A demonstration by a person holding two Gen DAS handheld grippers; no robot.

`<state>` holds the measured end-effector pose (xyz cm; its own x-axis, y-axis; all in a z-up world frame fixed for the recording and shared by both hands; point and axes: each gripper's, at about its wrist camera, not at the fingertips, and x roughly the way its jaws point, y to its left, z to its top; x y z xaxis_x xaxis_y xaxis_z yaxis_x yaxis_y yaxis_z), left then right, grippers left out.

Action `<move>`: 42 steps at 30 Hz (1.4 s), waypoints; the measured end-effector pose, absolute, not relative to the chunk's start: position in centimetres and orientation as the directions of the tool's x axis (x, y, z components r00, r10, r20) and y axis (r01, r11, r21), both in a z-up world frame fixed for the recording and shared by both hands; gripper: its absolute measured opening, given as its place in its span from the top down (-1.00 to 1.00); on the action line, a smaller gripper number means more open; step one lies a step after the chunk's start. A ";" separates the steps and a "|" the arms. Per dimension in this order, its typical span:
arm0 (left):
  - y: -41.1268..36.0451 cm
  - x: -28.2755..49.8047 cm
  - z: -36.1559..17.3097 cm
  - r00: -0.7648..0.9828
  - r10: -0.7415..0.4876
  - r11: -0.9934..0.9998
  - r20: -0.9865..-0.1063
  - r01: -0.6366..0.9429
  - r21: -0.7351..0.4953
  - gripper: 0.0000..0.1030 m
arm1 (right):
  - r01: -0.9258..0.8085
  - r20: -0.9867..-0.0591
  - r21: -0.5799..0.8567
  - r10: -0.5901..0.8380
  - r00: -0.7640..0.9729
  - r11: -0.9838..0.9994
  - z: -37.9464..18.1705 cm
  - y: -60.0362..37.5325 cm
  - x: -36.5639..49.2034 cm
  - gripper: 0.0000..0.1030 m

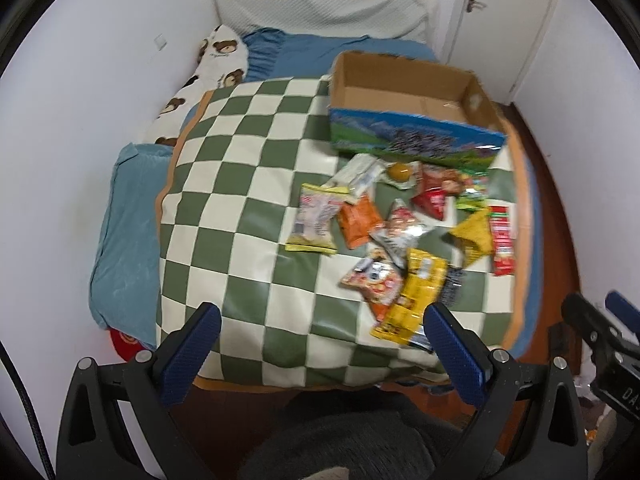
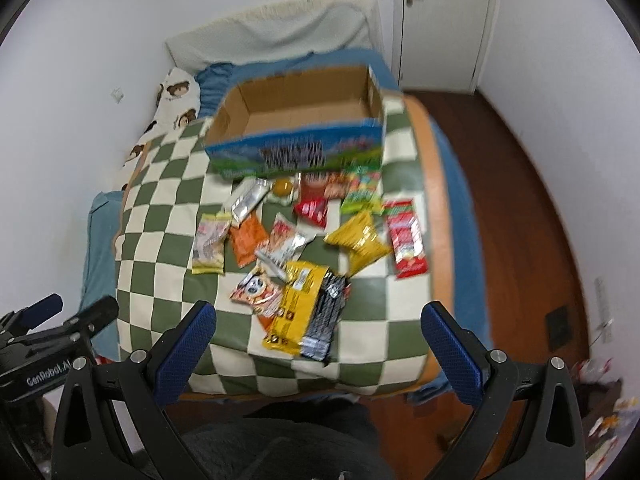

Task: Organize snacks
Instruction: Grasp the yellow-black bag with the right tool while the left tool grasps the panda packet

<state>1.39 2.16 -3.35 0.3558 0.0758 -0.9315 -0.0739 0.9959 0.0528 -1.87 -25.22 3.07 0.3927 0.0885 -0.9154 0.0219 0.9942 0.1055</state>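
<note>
An open cardboard box (image 1: pixel 404 92) (image 2: pixel 296 108) with a blue-green printed front stands empty on a green-and-white checked blanket (image 1: pixel 240 200) (image 2: pixel 168 200). Several snack packets lie scattered in front of it: a long yellow packet (image 1: pixel 412 292) (image 2: pixel 296 304), an orange one (image 1: pixel 360 220) (image 2: pixel 248 240), a red one (image 1: pixel 502 240) (image 2: pixel 406 236), a pale one (image 1: pixel 314 218) (image 2: pixel 208 244). My left gripper (image 1: pixel 320 320) is open and empty above the blanket's near edge. My right gripper (image 2: pixel 320 320) is open and empty too, just short of the yellow packet.
The bed has blue bedding (image 1: pixel 124 220), a bear-print pillow (image 1: pixel 208 68) and a white pillow (image 1: pixel 320 8) against the wall. A wooden floor (image 2: pixel 520 200) and a white door (image 2: pixel 444 20) lie to the right. Each gripper shows in the other's view, the right (image 1: pixel 600 336), the left (image 2: pixel 56 328).
</note>
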 end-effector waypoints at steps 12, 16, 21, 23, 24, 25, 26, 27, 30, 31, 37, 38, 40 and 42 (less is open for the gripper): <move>5.4 7.7 -18.3 0.046 0.023 0.989 -0.999 -0.144 0.016 -1.00 | 0.232 -0.972 0.198 0.160 0.174 0.952 -20.6 -24.1 3.8 -1.00; 5.4 9.4 -22.2 -0.047 -0.024 0.981 -0.999 -0.193 -0.015 -0.99 | 0.246 -0.981 0.182 0.159 0.111 0.952 -25.8 -23.0 5.2 -1.00; 3.6 10.7 -24.4 -0.087 -0.084 0.978 -0.993 -0.196 -0.065 -0.99 | 0.309 -0.973 0.230 0.219 0.071 0.923 -28.4 -24.3 4.4 -0.76; 2.6 11.0 -25.4 -0.116 -0.120 0.976 -0.986 -0.197 -0.096 -0.99 | 0.283 -0.980 0.198 0.188 0.060 0.939 -28.2 -24.8 3.7 -0.75; 2.0 11.1 -26.0 -0.135 -0.148 0.972 -0.980 -0.204 -0.119 -0.99 | 0.278 -0.982 0.188 0.180 0.055 0.942 -28.2 -25.1 3.4 -0.75; 1.5 11.3 -26.8 -0.154 -0.180 0.965 -0.972 -0.221 -0.144 -0.99 | 0.274 -0.985 0.173 0.167 0.044 0.946 -28.4 -25.5 3.0 -0.75; 1.1 11.6 -27.7 -0.171 -0.212 0.955 -0.962 -0.244 -0.167 -0.99 | 0.274 -0.986 0.168 0.163 0.041 0.947 -28.5 -25.9 2.7 -0.75; 0.8 11.8 -28.6 -0.187 -0.239 0.945 -0.953 -0.271 -0.184 -0.99 | 0.270 -0.986 0.165 0.160 0.040 0.949 -28.6 -26.2 2.5 -0.75; 0.4 12.7 -31.3 -0.208 -0.340 0.892 -0.917 -0.382 -0.244 -0.99 | 0.251 -0.990 0.139 0.132 0.044 0.958 -28.8 -26.3 1.9 -0.75; 0.3 13.0 -32.0 -0.204 -0.360 0.875 -0.910 -0.413 -0.253 -0.94 | 0.250 -0.990 0.142 0.135 0.044 0.958 -28.9 -26.3 1.8 -0.75; -1.1 13.9 -33.6 -0.176 -0.246 0.934 -0.953 -0.305 -0.185 -0.37 | 0.273 -0.986 0.165 0.161 0.037 0.948 -29.8 -26.3 2.2 -0.75; -1.6 13.8 -33.3 -0.163 -0.207 0.957 -0.965 -0.237 -0.165 -0.36 | 0.263 -0.987 0.161 0.157 0.036 0.951 -29.9 -26.1 2.2 -0.75; -2.8 13.5 -32.5 -0.124 -0.103 0.993 -0.987 -0.069 -0.095 -0.35 | 0.227 -0.988 0.154 0.149 0.040 0.962 -29.9 -25.2 2.4 -0.73; -4.0 12.7 -31.8 -0.053 0.029 0.991 -0.998 0.129 0.021 -0.35 | 0.177 -0.990 0.140 0.133 0.051 0.974 -29.1 -24.5 3.0 -0.72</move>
